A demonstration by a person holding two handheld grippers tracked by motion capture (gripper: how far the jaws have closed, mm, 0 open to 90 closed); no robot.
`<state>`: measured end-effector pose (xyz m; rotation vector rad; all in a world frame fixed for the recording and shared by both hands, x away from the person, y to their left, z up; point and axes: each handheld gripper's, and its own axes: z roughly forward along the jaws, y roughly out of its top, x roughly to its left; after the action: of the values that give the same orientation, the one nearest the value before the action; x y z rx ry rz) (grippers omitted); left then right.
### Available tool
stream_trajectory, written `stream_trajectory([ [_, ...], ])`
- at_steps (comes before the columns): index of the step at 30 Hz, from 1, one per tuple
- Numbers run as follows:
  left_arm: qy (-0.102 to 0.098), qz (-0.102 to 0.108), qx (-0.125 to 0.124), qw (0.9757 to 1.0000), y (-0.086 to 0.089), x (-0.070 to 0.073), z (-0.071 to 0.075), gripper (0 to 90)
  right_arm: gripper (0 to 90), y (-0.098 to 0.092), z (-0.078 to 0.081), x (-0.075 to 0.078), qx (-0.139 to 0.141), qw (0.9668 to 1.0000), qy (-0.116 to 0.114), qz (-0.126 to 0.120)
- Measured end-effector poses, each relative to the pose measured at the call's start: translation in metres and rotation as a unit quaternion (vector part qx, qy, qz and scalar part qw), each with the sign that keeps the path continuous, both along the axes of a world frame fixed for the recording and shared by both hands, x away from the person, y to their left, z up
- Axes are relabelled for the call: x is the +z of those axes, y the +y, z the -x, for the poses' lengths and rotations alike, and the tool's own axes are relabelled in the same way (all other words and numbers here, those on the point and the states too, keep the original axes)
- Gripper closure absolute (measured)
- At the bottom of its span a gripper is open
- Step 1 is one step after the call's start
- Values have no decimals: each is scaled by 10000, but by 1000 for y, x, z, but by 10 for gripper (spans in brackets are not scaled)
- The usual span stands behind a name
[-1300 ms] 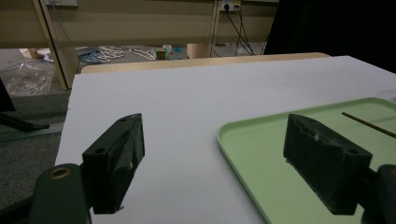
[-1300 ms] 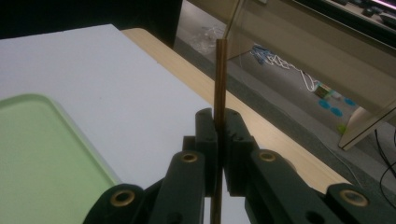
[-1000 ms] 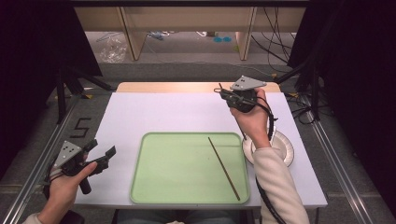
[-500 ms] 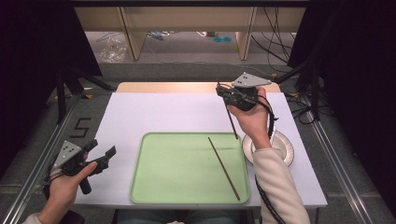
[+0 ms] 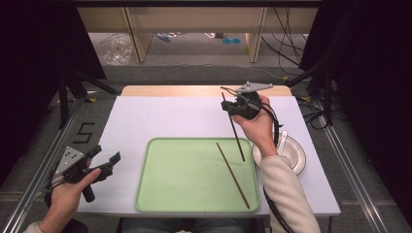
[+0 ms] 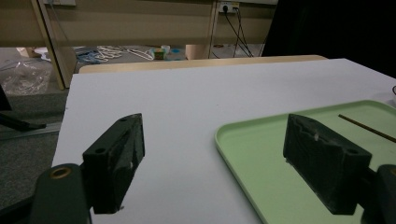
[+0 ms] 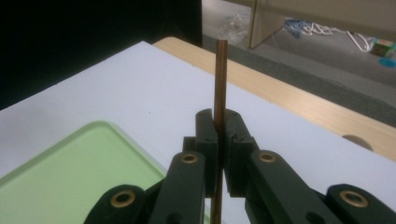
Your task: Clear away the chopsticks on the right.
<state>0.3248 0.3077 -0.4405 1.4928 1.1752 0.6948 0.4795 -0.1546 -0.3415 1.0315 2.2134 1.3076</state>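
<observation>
My right gripper is over the table's far right, above the far right corner of the green tray. It is shut on a thin brown chopstick that slants down towards the tray's right edge. In the right gripper view the jaws pinch this chopstick, which sticks up past them. A second chopstick lies diagonally in the tray's right part. My left gripper is held at the table's near left corner, open with nothing between its jaws. In the left gripper view its jaws frame the tray's rim, and the lying chopstick is at the right.
A white plate with a white utensil on it sits right of the tray, by my right forearm. The white tabletop has bare room beyond and left of the tray. Shelving and cables lie on the floor past the table.
My right hand has shifted slightly left and nearer with the chopstick, whose lower end now hangs over the tray's right edge. The left hand has not moved.
</observation>
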Motion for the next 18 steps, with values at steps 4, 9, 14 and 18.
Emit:
stream_trajectory([
  [4,8,3,15,10000,0,0,0,207,875,0,-4,-9,-78,9990,413,154],
  [9,3,-5,5,10000,0,0,0,207,874,1,-3,-10,-220,9961,839,171],
  [14,-5,-3,7,10000,0,0,0,207,874,-2,-5,-17,-644,9881,1376,242],
  [18,15,-5,14,10000,-1,0,0,207,874,-2,-7,-25,-825,9819,1667,359],
])
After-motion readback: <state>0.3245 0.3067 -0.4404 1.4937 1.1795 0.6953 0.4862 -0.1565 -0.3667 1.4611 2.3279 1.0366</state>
